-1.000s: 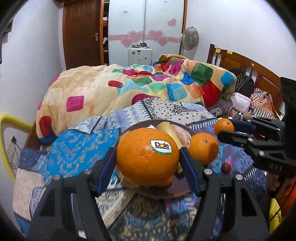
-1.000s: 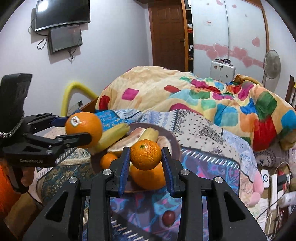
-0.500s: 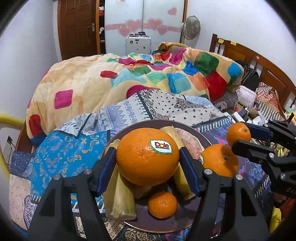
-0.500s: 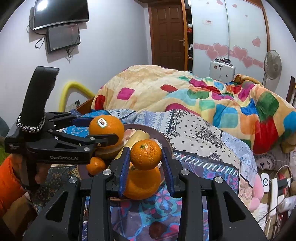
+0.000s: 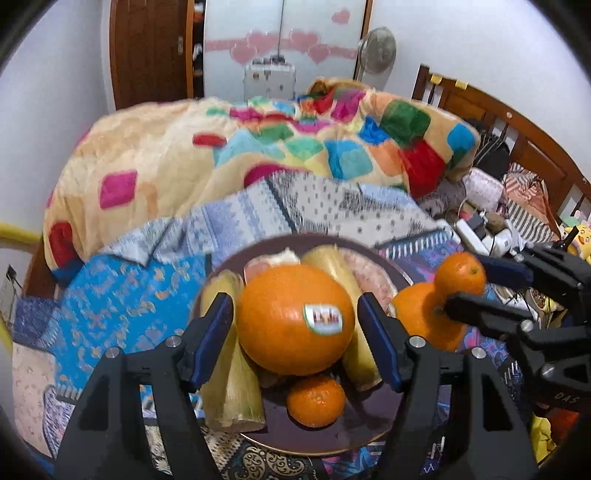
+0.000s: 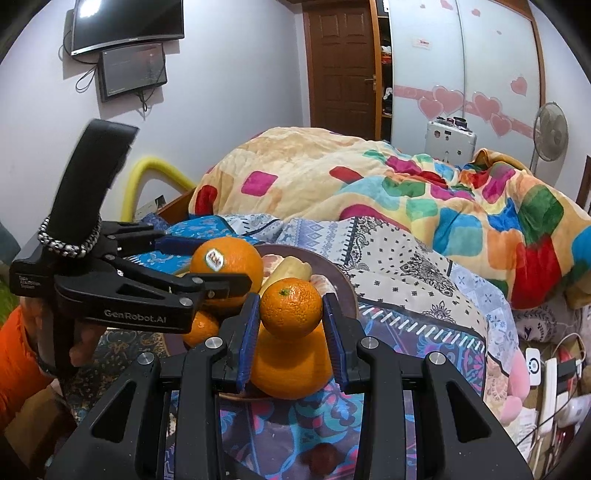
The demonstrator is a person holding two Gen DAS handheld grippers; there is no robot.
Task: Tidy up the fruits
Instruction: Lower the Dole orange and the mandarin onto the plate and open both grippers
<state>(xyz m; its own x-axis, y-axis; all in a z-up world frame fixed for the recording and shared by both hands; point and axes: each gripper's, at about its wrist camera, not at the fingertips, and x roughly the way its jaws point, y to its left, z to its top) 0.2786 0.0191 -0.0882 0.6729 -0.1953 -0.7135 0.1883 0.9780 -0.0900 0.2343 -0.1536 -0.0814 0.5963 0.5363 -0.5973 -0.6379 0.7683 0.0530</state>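
Large orange (image 5: 295,319): bears a white sticker; pinched between the blue-padded fingers (image 5: 214,341) of the left gripper (image 5: 297,341); held above the plate, over the bananas; in the right wrist view (image 6: 226,271) it hangs over the plate's left part.
Small orange (image 6: 291,308): pinched between the fingers (image 6: 248,338) of the right gripper (image 6: 291,338); held just above a second large orange; in the left wrist view (image 5: 460,273) it sits at the plate's right edge.
Second large orange (image 6: 291,369): directly below the small orange, at the near rim of the plate; whether the two touch cannot be told.
Plate (image 5: 332,441): dark brown, round; lies on the bed; carries two pale yellow bananas (image 5: 231,380), a little tangerine (image 5: 316,400) near its front edge, and pinkish fruit pieces (image 5: 369,275) at the back.
Left gripper: fingers pressed against both sides of the stickered orange.
Right gripper: fingers pressed against both sides of the small orange.
Bed: covered with a blue patterned cloth (image 5: 122,295) under the plate; a blanket (image 6: 369,184) with coloured squares is heaped behind.
Room: wooden door (image 6: 341,62); wardrobe with pink hearts (image 6: 461,99); standing fan (image 6: 550,127); wall screen (image 6: 127,18).
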